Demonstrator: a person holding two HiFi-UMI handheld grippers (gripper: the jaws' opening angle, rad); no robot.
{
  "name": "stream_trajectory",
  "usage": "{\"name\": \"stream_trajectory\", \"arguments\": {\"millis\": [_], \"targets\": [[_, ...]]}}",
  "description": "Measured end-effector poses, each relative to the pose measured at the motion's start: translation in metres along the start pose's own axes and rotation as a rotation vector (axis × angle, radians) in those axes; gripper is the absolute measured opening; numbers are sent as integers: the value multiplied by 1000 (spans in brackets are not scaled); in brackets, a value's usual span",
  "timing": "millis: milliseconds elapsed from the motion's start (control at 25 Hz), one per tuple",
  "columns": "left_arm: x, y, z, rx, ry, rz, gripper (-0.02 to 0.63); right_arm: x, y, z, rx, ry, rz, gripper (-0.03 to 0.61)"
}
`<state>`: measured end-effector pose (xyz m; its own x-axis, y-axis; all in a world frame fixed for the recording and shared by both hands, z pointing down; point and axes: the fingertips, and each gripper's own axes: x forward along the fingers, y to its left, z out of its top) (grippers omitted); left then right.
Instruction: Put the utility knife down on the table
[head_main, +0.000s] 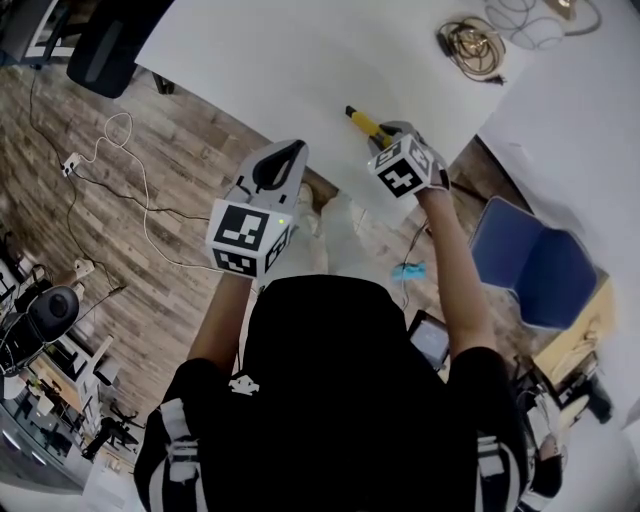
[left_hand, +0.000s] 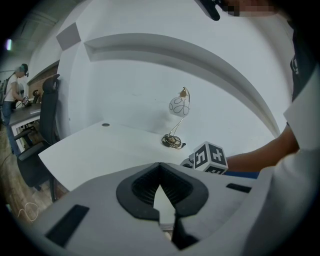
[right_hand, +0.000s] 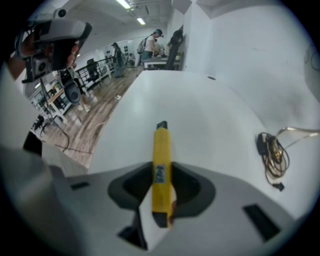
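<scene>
Grips the yellow utility knife (right_hand: 161, 175) mid-body in the right claw (right_hand: 161, 200), black tip pointing out over the white worktop (right_hand: 200, 105) close to its near edge; contact with the surface impossible to tell. Bare white beneath. Coil of cable (right_hand: 272, 155) well off to the right. Holds the left claw (left_hand: 160, 197) closed and empty, off the worktop edge, above wooden floor (head_main: 150, 150).

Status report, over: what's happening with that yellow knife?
Right gripper shut on utility knife, above table. Left gripper shut, empty. Cable coil well aside, not blocking.
</scene>
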<state>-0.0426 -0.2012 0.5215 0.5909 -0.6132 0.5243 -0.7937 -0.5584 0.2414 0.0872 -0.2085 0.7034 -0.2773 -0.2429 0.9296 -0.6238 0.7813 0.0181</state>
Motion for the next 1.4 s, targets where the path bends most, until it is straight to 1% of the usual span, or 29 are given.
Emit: {"name": "stream_trajectory", "arguments": {"millis": [400,880,1040,1200,1400], "targets": [[1,-4,-8,-12,9,-5,18,8,1,-6,22,18,16,138],[3,-9,-6,-9,10,-15,17,10,-2,-8,65,31,36,141],[2,-10,-6,-3,9,-15,18,9,-3,-11,59,31,32,169],[-1,-12,-1,4,2,-16,17,1,-3,-11,50,29,25,176],[-7,-14,10,26,-24,-18,17,-11,-4,-7,79,-7,12,176]]}}
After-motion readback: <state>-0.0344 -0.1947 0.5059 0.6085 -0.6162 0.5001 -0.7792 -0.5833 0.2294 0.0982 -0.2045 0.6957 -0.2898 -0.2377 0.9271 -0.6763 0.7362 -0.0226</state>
